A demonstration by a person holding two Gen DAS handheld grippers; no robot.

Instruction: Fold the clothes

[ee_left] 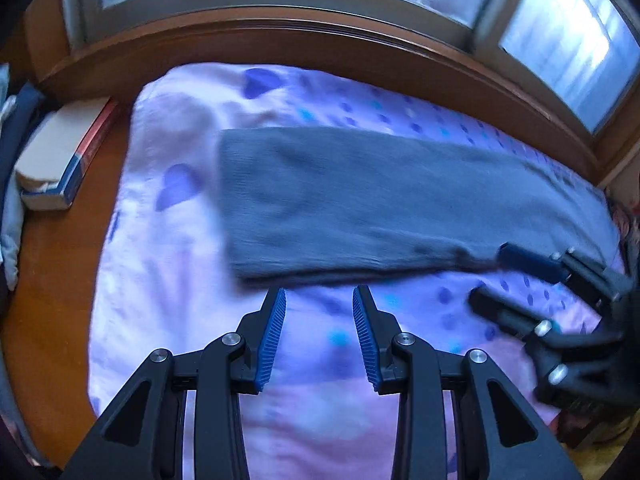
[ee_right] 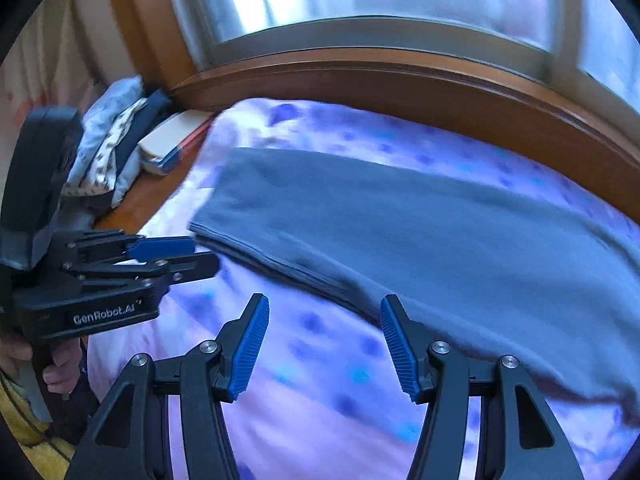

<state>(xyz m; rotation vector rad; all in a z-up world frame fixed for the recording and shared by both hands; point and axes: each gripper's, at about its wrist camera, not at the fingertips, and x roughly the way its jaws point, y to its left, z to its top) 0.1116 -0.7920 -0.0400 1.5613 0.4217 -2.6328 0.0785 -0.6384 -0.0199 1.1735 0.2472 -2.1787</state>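
A grey garment (ee_left: 360,208) lies folded into a long strip on the lilac dotted sheet (ee_left: 168,264); it also shows in the right wrist view (ee_right: 420,232). My left gripper (ee_left: 319,294) is open and empty, just short of the strip's near edge; it also shows in the right wrist view (ee_right: 204,254), near the strip's left corner. My right gripper (ee_right: 324,304) is open and empty, its tips at the strip's near edge. It also shows in the left wrist view (ee_left: 490,274), open by the strip's right part.
A wooden ledge (ee_left: 60,280) borders the sheet on the left, with a book (ee_left: 60,160) on it. A pile of other clothes (ee_right: 108,148) lies on the ledge. A wooden sill and window (ee_right: 360,12) run along the far side.
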